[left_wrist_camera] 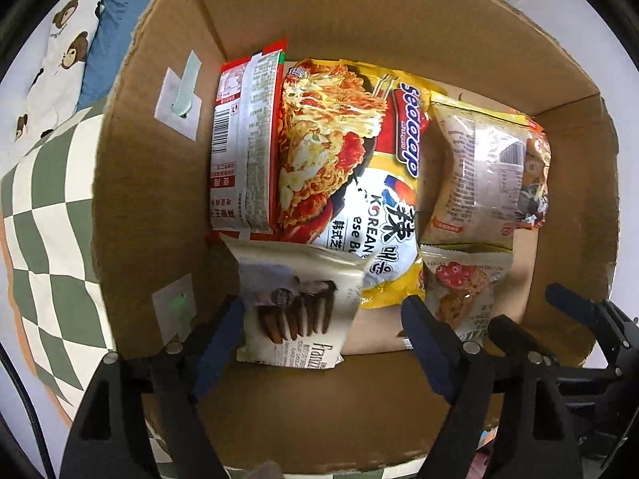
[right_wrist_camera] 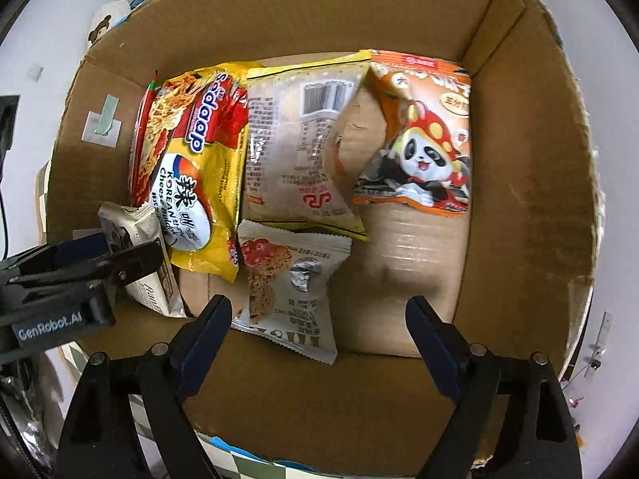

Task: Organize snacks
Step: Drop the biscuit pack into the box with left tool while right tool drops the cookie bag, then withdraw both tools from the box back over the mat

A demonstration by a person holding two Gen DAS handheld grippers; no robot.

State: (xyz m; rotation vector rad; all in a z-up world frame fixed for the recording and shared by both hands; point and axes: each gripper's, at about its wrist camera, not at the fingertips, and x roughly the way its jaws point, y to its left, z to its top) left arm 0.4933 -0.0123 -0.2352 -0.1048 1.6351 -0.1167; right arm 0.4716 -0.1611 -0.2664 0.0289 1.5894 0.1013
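brown corrugated cardboard box [left_wrist_camera: 359, 20] fills both views, and every packet in sight lies inside it on its floor. the left gripper [left_wrist_camera: 323, 319] hangs over the near left corner with its two dark blue fingers [left_wrist_camera: 423, 343] spread wide; the cream biscuit pouch printed with chocolate sticks [left_wrist_camera: 295, 307] sits between them, closer to the left finger, which looks to be touching or just beside its edge. i cannot tell whether there is real contact, and nothing is clamped. the pouch's long axis runs roughly along the fingers, pointing away from the camera, its far end tucked against the yellow and red sedaap noodle packet [left_wrist_camera: 359, 183]. left of that stands a red and white packet on edge [left_wrist_camera: 243, 147], against the box wall.

the right gripper [right_wrist_camera: 319, 331] is likewise wide open and empty, poised above the small white oat-bar wrapper with a red berry picture [right_wrist_camera: 291, 287], which lies lengthwise between its fingers [right_wrist_camera: 207, 327] but below them, apart. beyond it are the beige translucent packet with a barcode [right_wrist_camera: 295, 147] and the orange panda-print packet [right_wrist_camera: 423, 139], tilted against each other.

judging by this, the pouch belongs to the left hand: it is nearer, already straddled, and a straight close across the short width should do. the right side of the floor is bare cardboard, the likeliest room for shifting things.
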